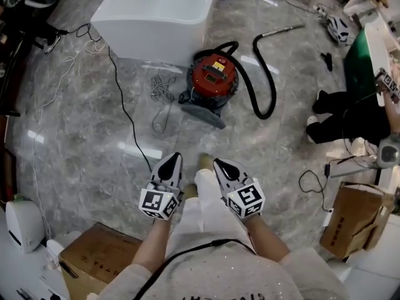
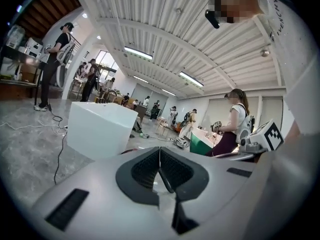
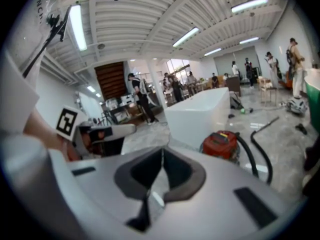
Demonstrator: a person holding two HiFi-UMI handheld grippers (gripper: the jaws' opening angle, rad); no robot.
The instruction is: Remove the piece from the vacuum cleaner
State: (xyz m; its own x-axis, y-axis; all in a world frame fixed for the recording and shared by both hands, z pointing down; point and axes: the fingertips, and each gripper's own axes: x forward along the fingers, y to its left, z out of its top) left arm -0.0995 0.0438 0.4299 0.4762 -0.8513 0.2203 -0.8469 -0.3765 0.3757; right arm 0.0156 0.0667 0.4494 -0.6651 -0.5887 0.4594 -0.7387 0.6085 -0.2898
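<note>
Vacuum cleaner (image 1: 214,75) on grey floor (image 1: 94,136), ahead of both grippers and well apart from them, near white tub (image 1: 156,17). Red drum upright; yellow label on top, print too small to read. Black hose (image 1: 265,74) loops from drum out to right. Metal wand (image 1: 284,30) at hose end lies flat, long axis toward upper right. Left gripper (image 1: 174,161): jaws together, nothing between. Right gripper (image 1: 220,164): likewise. Cardboard box (image 1: 350,220) at right: print unreadable, contents not visible.

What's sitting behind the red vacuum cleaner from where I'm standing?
A large white rectangular block stands just behind the red drum vacuum cleaner; its black hose loops off to the right. Whether they touch is hidden by the drum.
</note>
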